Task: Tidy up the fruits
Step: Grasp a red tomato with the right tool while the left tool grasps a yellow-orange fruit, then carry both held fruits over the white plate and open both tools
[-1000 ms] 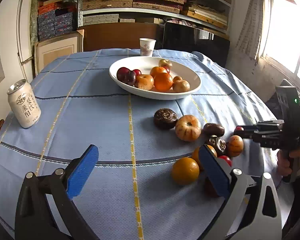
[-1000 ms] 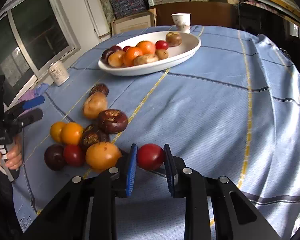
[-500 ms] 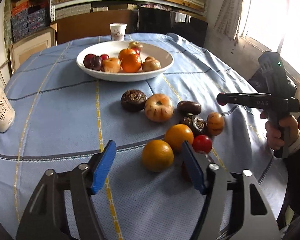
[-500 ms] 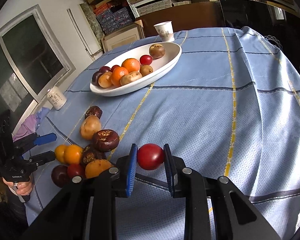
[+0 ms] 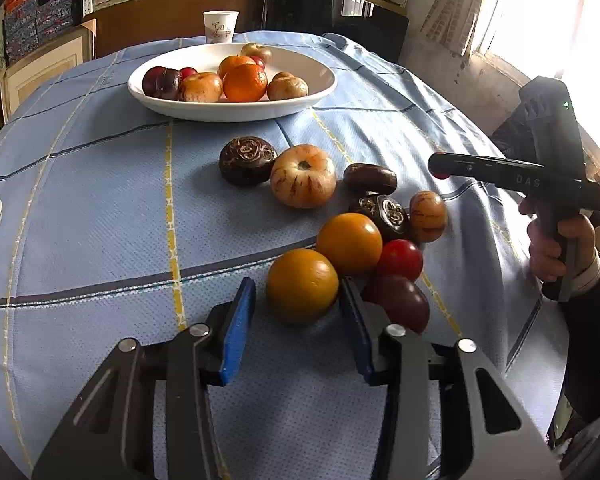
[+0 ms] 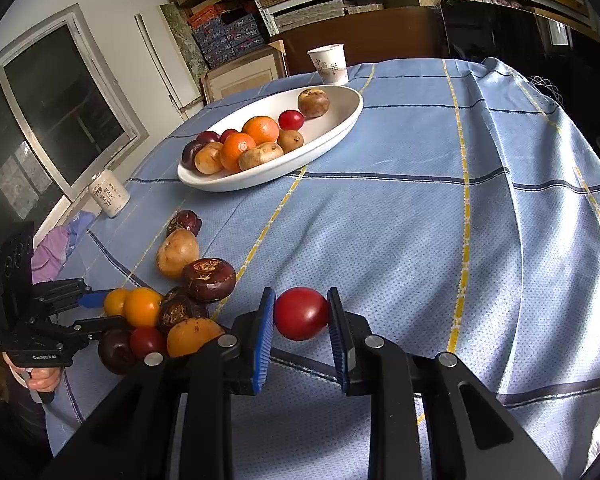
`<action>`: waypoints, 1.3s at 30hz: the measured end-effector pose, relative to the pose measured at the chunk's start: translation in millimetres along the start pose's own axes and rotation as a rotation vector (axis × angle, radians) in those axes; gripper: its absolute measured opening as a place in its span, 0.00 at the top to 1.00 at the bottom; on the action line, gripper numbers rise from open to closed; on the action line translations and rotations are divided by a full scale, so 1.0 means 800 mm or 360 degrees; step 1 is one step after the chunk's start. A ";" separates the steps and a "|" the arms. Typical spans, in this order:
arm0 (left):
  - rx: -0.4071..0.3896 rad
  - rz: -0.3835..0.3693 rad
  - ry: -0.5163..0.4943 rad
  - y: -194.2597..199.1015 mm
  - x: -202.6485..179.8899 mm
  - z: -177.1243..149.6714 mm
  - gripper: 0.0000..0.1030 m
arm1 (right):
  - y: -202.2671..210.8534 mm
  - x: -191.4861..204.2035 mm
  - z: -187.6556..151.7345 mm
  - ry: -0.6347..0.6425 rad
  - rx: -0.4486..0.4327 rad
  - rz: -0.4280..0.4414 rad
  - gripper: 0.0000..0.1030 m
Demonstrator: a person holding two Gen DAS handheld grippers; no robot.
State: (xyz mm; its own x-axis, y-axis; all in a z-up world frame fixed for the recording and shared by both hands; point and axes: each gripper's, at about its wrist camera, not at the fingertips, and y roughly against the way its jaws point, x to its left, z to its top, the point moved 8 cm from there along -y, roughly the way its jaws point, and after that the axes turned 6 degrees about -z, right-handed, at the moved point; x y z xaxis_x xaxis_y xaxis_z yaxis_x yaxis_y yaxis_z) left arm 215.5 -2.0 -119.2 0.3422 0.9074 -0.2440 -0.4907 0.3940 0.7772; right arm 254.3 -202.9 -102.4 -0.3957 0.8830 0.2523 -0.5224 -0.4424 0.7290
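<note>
On the blue-clothed counter [image 5: 100, 200], the left tongs [image 5: 298, 312] have just been closing, from wide apart a second ago to a narrow bracket around the nearest orange fruit [image 5: 302, 286] — the right pad looks against its skin, while a thin gap shows at the left pad, so it is not yet gripped. That fruit sits at the near end of the loose cluster, touching a second orange fruit [image 5: 349, 243] behind it and just beside a dark red plum [image 5: 400, 306] on its right. Farther right, the right tongs [image 6: 300, 320] stay clamped on a red tomato [image 6: 301, 313], held just above the cloth. The white bowl [image 5: 316, 96], already carrying several fruits, lies at the far side of the counter. By my judgement both hands are nearly loaded — once the left grip seats, two fruits can go to the bowl, though lifting may jostle the touching neighbours.
</note>
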 end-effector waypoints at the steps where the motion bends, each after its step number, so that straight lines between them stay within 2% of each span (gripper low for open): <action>1: -0.0001 -0.0002 0.0003 0.000 0.000 0.000 0.59 | 0.000 0.000 0.000 0.0003 -0.0001 -0.0001 0.74; 6: -0.0001 -0.0011 -0.0002 -0.001 -0.002 0.000 0.63 | -0.001 0.001 0.000 0.0020 0.0003 -0.0022 0.74; 14: -0.0018 0.0001 0.0006 0.002 -0.001 0.000 0.64 | -0.001 0.001 0.000 0.0023 0.0003 -0.0021 0.74; 23: -0.0159 0.0029 0.0028 0.026 0.002 0.006 0.64 | 0.002 0.006 0.002 0.0059 -0.0027 -0.0030 0.74; 25: -0.0188 -0.0009 0.0031 0.032 0.001 0.009 0.64 | 0.004 0.007 0.005 0.0069 -0.0051 -0.0023 0.74; 28: -0.0164 -0.0159 0.0067 0.033 -0.001 0.017 0.64 | 0.000 0.008 0.013 0.0011 -0.0025 0.0059 0.74; 29: -0.0137 -0.0179 0.0059 0.031 -0.001 0.025 0.64 | -0.004 0.009 0.021 -0.0011 -0.0016 0.0078 0.74; 33: -0.0171 -0.0055 -0.0021 0.029 0.009 0.075 0.64 | -0.019 0.023 0.064 0.0011 -0.0060 0.0085 0.74; 39: -0.0269 0.0083 0.0032 0.003 0.050 0.164 0.64 | -0.060 0.039 0.135 -0.0003 -0.0164 0.0105 0.74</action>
State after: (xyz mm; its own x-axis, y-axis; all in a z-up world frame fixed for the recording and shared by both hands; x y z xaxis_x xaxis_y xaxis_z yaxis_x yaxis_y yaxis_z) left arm 333.3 16.0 -50.7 0.2973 0.9294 -0.2186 -0.6357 0.3635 0.6810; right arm 348.9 -137.1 -60.5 -0.4303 0.8518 0.2989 -0.5703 -0.5132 0.6414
